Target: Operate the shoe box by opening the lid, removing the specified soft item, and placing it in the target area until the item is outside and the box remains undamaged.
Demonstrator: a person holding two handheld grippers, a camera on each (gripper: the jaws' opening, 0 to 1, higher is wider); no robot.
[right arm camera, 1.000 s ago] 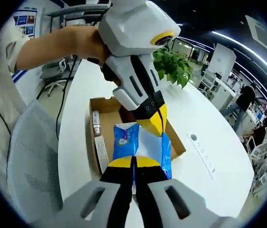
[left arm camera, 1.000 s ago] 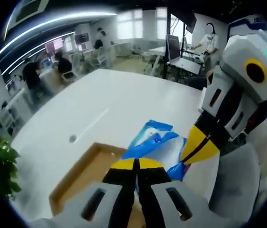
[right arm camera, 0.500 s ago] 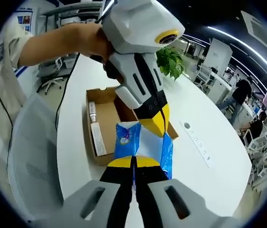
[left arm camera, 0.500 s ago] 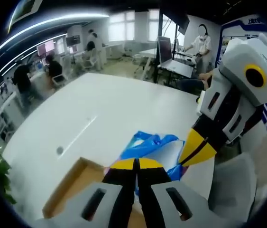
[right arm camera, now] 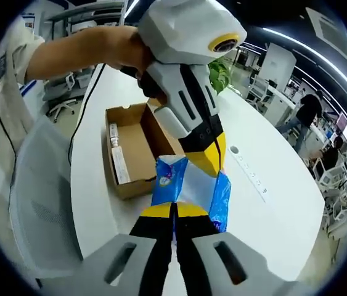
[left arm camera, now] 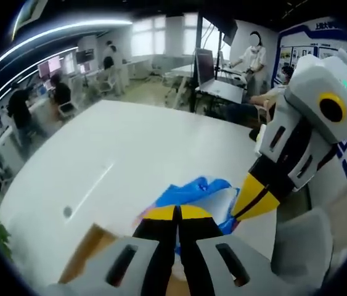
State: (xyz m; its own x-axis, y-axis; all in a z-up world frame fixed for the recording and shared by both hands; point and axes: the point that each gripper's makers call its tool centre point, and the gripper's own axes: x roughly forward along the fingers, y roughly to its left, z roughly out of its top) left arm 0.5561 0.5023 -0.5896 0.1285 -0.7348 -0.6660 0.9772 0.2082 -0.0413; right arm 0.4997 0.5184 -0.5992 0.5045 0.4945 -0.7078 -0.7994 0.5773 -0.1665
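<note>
Both grippers have carried the blue-and-white soft plastic pack (right arm camera: pixel 188 188) sideways off the open brown cardboard shoe box (right arm camera: pixel 133 154) over the last second; it was hanging over the box and now it's over bare white tabletop (right arm camera: pixel 265 216), just beside the box's near right corner. So the pack is out and up in the air, not set down yet.

Right gripper (right arm camera: pixel 174 213) has its fingers pinched tight on the near edge of the pack. Left gripper (right arm camera: pixel 207 161), held in a person's hand (right arm camera: pixel 121 52), comes in from the far side and bites the opposite edge, closed on it too. From the left gripper (left arm camera: pixel 176 214) view you see the same pack (left arm camera: pixel 195 191) stretched between the two yellow tips, with the right gripper (left arm camera: pixel 256 200) on its right.

Pack's long axis looks to run straight from one set of fingers to the other, roughly along the box's length. Neither hand is nearer; both already hold it. I'd guess next is just lowering it flat onto the tabletop. Box looks unharmed, with something still lying inside.
</note>
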